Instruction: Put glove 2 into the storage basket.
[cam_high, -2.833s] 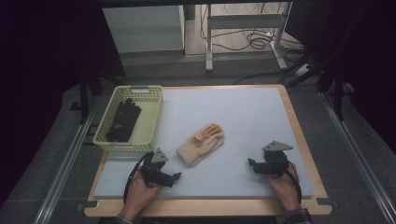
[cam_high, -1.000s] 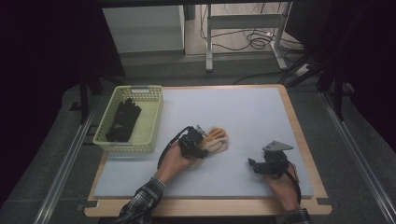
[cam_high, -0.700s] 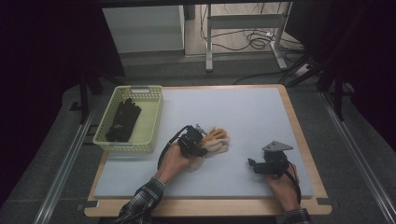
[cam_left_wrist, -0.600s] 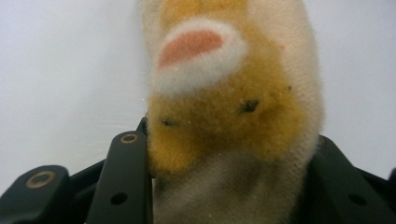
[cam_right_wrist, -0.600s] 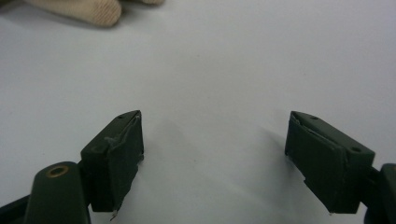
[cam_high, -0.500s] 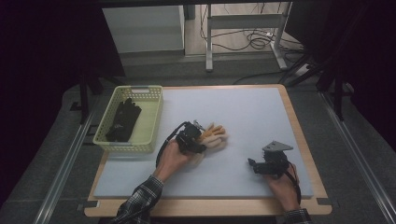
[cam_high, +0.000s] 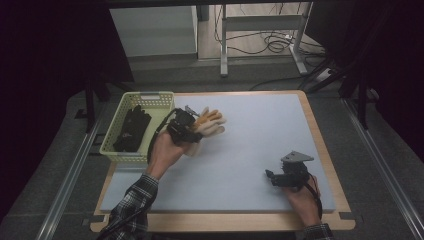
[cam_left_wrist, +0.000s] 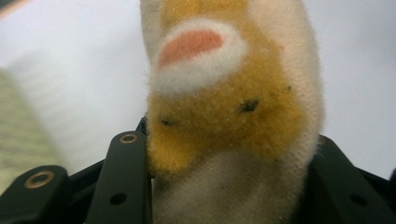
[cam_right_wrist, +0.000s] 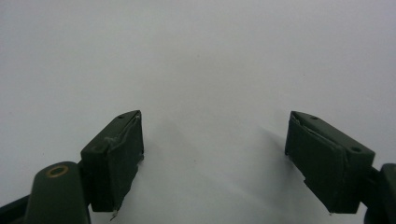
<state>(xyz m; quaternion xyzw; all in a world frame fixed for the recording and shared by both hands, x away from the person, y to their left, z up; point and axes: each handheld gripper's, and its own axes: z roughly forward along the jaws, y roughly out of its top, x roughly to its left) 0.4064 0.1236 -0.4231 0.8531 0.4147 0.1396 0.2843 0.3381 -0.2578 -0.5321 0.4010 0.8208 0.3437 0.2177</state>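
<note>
Gripping a cream glove (cam_high: 207, 123), left jaws beside basket (cam_high: 113, 147) of black gloves (cam_high: 131, 129); right jaws apart.

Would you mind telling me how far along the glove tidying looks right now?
Done: a black glove already lies in the basket. In hand: the left gripper is shut on the tan glove, lifted beside the basket. Left: dropping it in. The right gripper rests open on the table.

I can read no text, label, brand or number anywhere here. From my remote seat, no surface bears legible writing
</note>
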